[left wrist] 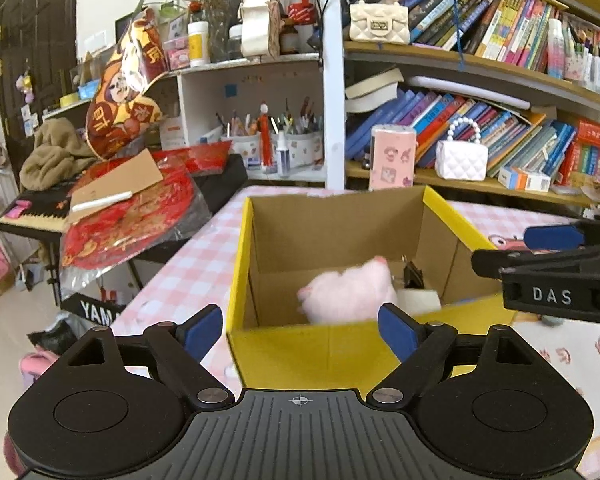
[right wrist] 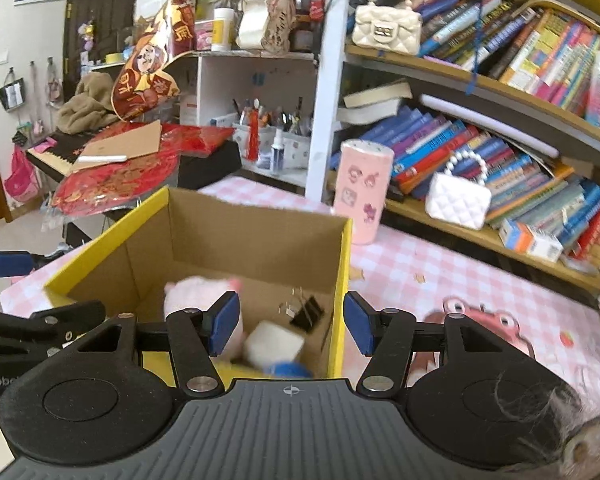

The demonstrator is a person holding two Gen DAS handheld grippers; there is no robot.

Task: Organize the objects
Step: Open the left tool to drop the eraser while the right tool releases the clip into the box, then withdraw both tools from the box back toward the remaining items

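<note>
A yellow cardboard box (left wrist: 340, 350) stands open on the pink checked table; it also shows in the right wrist view (right wrist: 342, 280). Inside lie a blurred pink plush toy (left wrist: 350, 294) (right wrist: 198, 294), a white block (right wrist: 274, 342), a black binder clip (right wrist: 308, 312) and something blue (right wrist: 286, 370). My left gripper (left wrist: 302, 330) is open and empty, just before the box's near wall. My right gripper (right wrist: 292, 326) is open and empty above the box's right side; it shows at the right edge of the left wrist view (left wrist: 540, 252).
A pink cylindrical container (right wrist: 364, 192) stands behind the box. Bookshelves with books and white quilted handbags (right wrist: 458, 196) fill the back right. A keyboard piled with red decorations (left wrist: 128, 204) stands left of the table. A pink cartoon figure (right wrist: 480, 324) is on the tablecloth.
</note>
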